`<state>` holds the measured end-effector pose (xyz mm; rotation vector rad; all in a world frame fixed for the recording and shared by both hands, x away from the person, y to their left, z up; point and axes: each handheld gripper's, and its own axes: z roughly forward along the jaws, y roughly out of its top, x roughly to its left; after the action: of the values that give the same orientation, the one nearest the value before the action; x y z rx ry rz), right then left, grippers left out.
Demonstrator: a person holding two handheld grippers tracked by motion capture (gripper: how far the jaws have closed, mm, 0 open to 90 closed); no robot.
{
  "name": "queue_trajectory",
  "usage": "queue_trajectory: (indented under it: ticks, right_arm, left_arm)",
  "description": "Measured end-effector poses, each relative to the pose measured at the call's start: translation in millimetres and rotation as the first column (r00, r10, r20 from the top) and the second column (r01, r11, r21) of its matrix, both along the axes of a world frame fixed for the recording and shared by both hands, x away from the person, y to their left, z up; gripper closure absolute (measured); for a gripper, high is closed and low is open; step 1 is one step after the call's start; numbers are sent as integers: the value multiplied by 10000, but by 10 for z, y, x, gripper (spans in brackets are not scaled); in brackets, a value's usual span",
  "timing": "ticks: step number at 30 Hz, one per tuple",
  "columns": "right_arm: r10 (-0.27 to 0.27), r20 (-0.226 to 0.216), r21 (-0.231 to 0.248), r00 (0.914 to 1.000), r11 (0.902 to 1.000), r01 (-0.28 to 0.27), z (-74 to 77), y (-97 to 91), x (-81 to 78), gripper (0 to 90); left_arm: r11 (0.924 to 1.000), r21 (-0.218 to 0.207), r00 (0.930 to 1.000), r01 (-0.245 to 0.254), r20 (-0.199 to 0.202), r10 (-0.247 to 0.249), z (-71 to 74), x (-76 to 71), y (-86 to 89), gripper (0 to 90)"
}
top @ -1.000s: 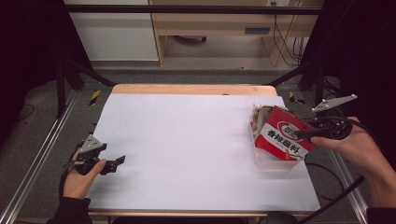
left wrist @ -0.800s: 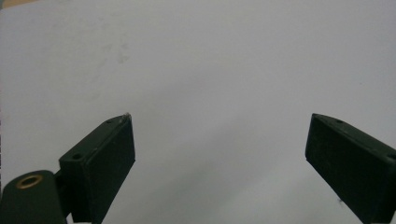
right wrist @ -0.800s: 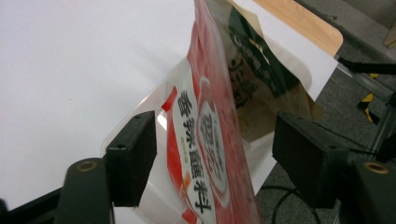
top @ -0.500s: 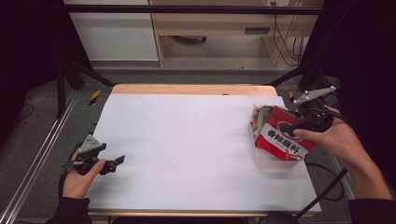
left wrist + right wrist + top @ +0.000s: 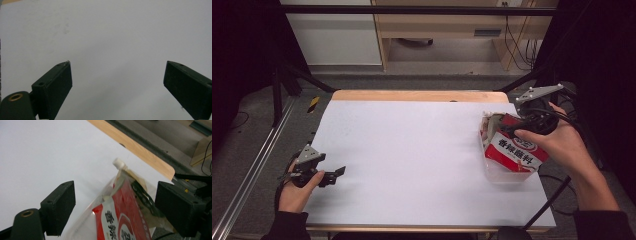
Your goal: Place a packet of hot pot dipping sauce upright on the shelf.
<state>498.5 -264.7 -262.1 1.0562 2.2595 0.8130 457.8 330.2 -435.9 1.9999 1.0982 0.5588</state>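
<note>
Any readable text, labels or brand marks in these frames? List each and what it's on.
"香辣酱料" as best it reads: white band on the red sauce pouch in the clear tub, high view.
Round logo above that band: too blurred to read.
Right gripper view: the pouch shows partial white characters, cut off and unreadable.
Nothing else legible.

My jaws are matt black plastic. The red sauce pouch point(image 5: 125, 220) looks like glossy film, sitting in a clear plastic tub point(image 5: 507, 175). The table point(image 5: 412, 150) is smooth matt white, edged in pale wood.

Both grippers' jaws apart
</note>
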Motion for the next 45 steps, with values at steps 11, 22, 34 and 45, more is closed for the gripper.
queue_trajectory:
  ticks: [11, 22, 34, 45]
  right_arm:
    - [25, 916, 434, 9958, 9990, -65, 242, 359, -7, 162]
    - [0, 1017, 850, 9948, 9963, -87, 245, 596, 72, 146]
    - [-3, 1115, 978, 9938, 9951, -107, 257, 726, 130, 131]
    - [-4, 1144, 1085, 9934, 9940, -121, 251, 826, 169, 116]
  left_arm:
    - [10000, -40, 10000, -41, 28, 42, 1, -3, 22, 80]
    - [10000, -41, 10000, -47, 14, 47, -3, -2, 22, 76]
    - [10000, -62, 10000, -74, 26, 74, 1, -4, 31, 73]
    - [9999, -92, 10000, -66, 26, 66, 1, -5, 31, 73]
